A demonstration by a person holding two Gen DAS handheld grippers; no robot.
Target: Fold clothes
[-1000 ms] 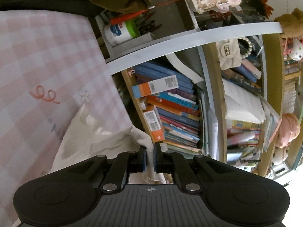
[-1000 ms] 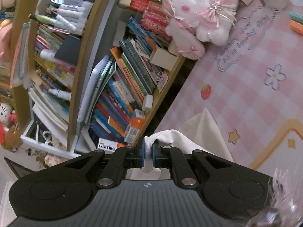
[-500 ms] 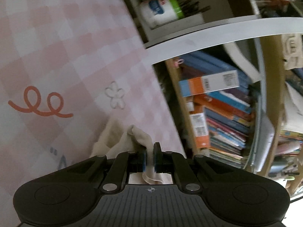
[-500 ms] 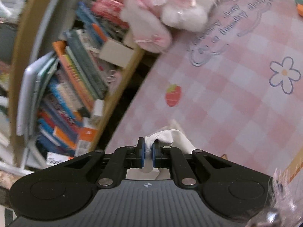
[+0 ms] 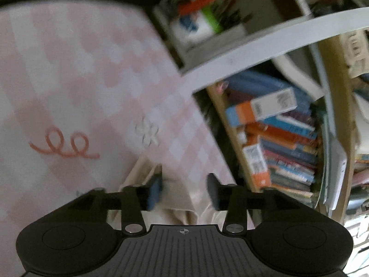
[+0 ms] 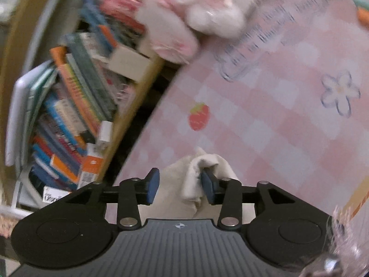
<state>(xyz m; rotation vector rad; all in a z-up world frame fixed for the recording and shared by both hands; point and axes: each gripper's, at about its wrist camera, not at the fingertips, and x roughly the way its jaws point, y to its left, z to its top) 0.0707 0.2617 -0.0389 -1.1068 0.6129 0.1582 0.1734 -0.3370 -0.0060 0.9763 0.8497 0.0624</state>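
Observation:
A cream-coloured garment [image 5: 182, 198] lies on the pink checked tablecloth [image 5: 80, 80] near the table's edge. My left gripper [image 5: 184, 188] is open, its jaws spread above the cloth, which lies loose between and under them. In the right wrist view the same cream garment [image 6: 198, 175] is bunched between the jaws of my right gripper [image 6: 180, 184], which is open; a fold still drapes over the right fingertip [image 6: 208, 184]. Both views are blurred by motion.
A bookshelf [image 5: 276, 143] packed with books stands just past the table's edge and also shows in the right wrist view [image 6: 76, 115]. A pink and white plush toy [image 6: 196, 11] sits at the table's far end. A strawberry print [image 6: 199, 116] marks the cloth.
Both grippers have opened and let go of the garment, which they held pinched before. Both have dropped closer to the tablecloth.

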